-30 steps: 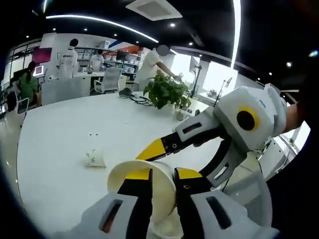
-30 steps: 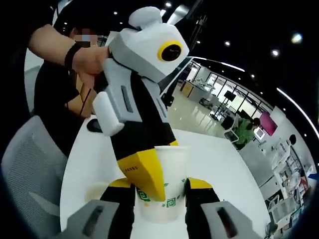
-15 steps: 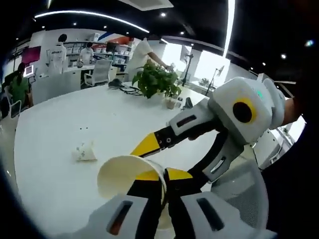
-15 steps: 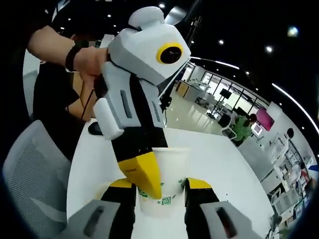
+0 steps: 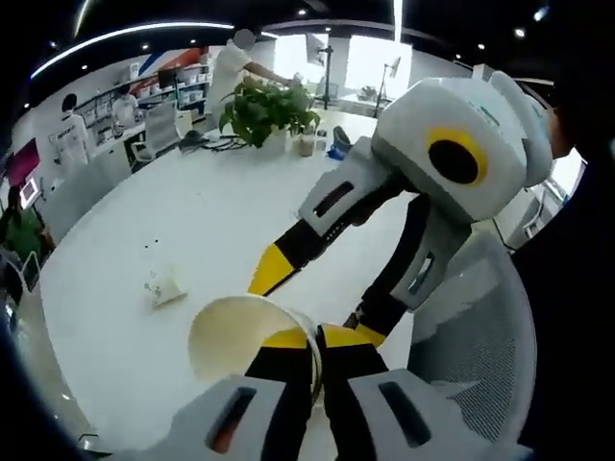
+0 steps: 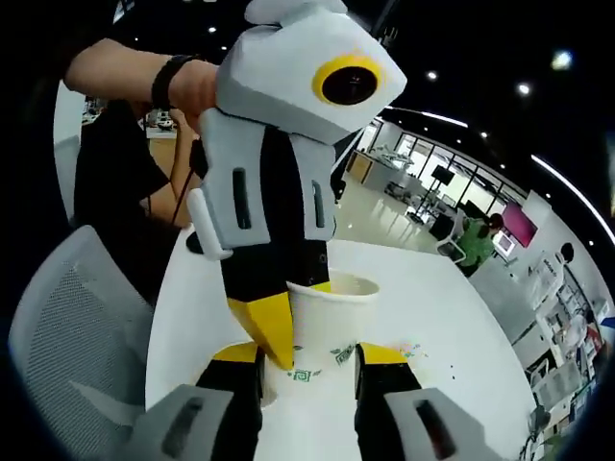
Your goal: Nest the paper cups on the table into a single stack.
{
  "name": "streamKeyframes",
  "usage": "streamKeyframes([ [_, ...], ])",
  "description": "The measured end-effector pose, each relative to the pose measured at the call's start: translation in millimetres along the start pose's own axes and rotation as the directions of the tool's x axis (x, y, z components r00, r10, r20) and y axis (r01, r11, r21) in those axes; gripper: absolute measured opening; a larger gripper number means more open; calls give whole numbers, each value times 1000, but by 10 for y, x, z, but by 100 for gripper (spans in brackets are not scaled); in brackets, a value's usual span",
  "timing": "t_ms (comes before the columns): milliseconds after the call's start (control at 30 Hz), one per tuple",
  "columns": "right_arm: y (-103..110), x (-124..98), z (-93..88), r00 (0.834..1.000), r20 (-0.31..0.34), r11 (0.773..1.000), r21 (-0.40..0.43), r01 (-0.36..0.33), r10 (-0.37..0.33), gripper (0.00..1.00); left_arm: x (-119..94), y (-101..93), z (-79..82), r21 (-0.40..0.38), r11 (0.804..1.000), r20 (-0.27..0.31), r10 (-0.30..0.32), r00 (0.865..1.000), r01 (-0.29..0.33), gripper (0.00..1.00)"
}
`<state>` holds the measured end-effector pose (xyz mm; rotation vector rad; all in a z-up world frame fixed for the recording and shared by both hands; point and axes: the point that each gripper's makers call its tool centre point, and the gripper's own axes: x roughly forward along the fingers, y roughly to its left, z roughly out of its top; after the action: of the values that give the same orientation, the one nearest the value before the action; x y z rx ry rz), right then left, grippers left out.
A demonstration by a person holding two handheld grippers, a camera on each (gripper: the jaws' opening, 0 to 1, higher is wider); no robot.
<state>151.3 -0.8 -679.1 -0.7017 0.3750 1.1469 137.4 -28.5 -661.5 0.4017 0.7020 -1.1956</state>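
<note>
Left gripper (image 5: 315, 338) stays pinched on the paper cup (image 5: 252, 334) rim while the right gripper (image 6: 307, 353) still straddles its wall. The cup now stands upright instead of tipped, ready as a stack base. A spare cup (image 5: 164, 285) lies on its side at 10 o'clock on the white table (image 5: 221, 211), not yet nested.

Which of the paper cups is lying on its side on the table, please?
The small cup lying alone on the white table; the other cup is pinched at its rim by the left gripper.

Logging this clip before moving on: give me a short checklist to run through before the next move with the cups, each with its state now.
1. Left claw pinches the cup's rim: ok.
2. Right claw holds that cup by its sides: ok.
3. Cup mouth unobstructed: ok.
4. Second cup lying on its side on the table, not yet nested: not ok.
5. More cups nested inside the held one: cannot tell.
</note>
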Motion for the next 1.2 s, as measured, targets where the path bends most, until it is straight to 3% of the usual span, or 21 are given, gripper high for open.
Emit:
streamKeyframes([
  [333, 76, -73, -268, 997, -66, 999, 27, -27, 28, 53, 60, 54, -204, 44, 999, -78, -1, 997, 5, 0],
  [667, 146, -191, -518, 994, -103, 995, 97, -28, 38, 64, 139, -56, -304, 89, 995, -146, -21, 989, 35, 0],
  [1200, 236, -293, -774, 993, -108, 982, 188, -18, 39, 63, 179, -147, -458, 102, 992, -210, -50, 976, 73, 0],
])
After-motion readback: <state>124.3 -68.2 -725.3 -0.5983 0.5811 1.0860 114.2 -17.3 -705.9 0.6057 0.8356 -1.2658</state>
